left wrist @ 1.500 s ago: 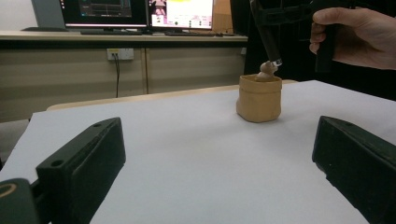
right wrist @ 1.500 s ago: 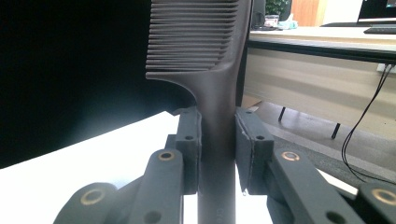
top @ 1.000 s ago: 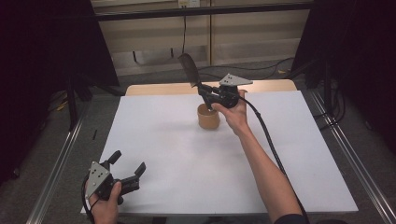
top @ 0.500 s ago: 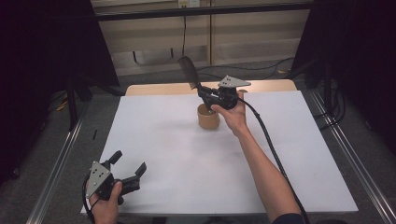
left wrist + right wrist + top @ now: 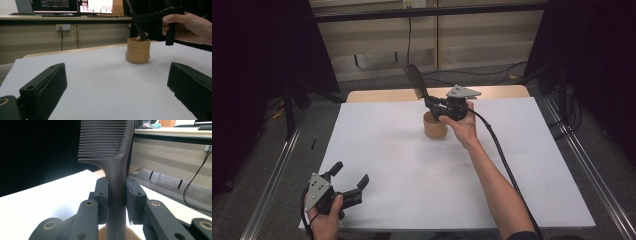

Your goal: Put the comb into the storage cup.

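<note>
- Right hand-held gripper [image 5: 116, 202]: clamps the comb [image 5: 110, 152] by its handle, over the cup [image 5: 435, 126]
- Left hand-held gripper [image 5: 348, 181]: jaws wide, empty, near the desk [image 5: 412, 175] edge

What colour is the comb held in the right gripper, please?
Black; the comb shows best in the right gripper view.

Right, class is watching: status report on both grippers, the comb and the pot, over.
Right gripper shut on comb handle, handle end in tan pot. Left gripper open, near table edge. Nothing in the way.
</note>
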Demonstrator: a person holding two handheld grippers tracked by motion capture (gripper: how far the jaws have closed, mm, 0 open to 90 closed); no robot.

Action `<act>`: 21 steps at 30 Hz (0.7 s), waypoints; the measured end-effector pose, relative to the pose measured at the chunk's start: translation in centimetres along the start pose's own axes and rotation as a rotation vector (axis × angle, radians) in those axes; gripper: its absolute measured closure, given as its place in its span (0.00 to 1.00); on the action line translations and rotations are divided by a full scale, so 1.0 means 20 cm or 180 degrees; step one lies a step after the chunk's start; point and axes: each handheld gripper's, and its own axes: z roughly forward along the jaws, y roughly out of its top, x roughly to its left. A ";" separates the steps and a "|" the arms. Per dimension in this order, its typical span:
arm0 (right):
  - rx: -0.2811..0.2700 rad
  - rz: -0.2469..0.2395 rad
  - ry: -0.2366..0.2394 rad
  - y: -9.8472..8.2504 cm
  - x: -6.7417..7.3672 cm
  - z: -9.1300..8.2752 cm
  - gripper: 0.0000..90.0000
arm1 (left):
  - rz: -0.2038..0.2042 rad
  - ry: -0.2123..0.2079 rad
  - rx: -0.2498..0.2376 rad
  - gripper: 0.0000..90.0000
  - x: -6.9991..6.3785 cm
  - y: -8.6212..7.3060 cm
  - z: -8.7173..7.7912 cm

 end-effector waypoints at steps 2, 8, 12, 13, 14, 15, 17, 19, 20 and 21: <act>-0.0004 0.0019 -0.0004 -0.01 0.00 0.00 0.81 | 0.0005 -0.0008 0.0002 0.03 0.00 0.00 0.00; -0.0010 0.0025 -0.0015 -0.04 0.00 0.00 0.81 | -0.0014 0.0000 0.0002 0.03 0.00 0.00 0.00; 0.0009 0.0010 -0.0022 -0.04 0.00 0.00 0.81 | -0.0006 -0.0011 0.0003 0.03 0.00 0.00 0.00; 0.0019 -0.0008 -0.0023 -0.04 0.00 0.00 0.81 | -0.0007 -0.0010 -0.0001 0.03 0.00 0.00 0.00; 0.0019 -0.0020 -0.0025 -0.04 0.00 0.00 0.81 | 0.0007 -0.0009 -0.0001 0.03 0.00 0.00 0.00; 0.0021 -0.0026 -0.0027 -0.05 0.00 0.00 0.81 | 0.0002 -0.0004 -0.0003 0.03 0.00 0.00 0.00; 0.0016 -0.0013 -0.0028 -0.05 0.00 0.00 0.81 | -0.0001 0.0001 -0.0002 0.03 0.00 0.00 0.00; 0.0026 -0.0019 -0.0024 -0.05 0.00 0.00 0.81 | -0.0001 0.0006 -0.0005 0.03 0.00 0.00 0.00; 0.0029 -0.0034 -0.0027 -0.05 0.00 0.01 0.81 | 0.0003 0.0006 -0.0001 0.03 0.00 0.00 0.00; 0.0044 -0.0044 -0.0034 -0.06 0.00 0.01 0.81 | -0.0010 -0.0002 -0.0004 0.03 0.00 0.00 0.00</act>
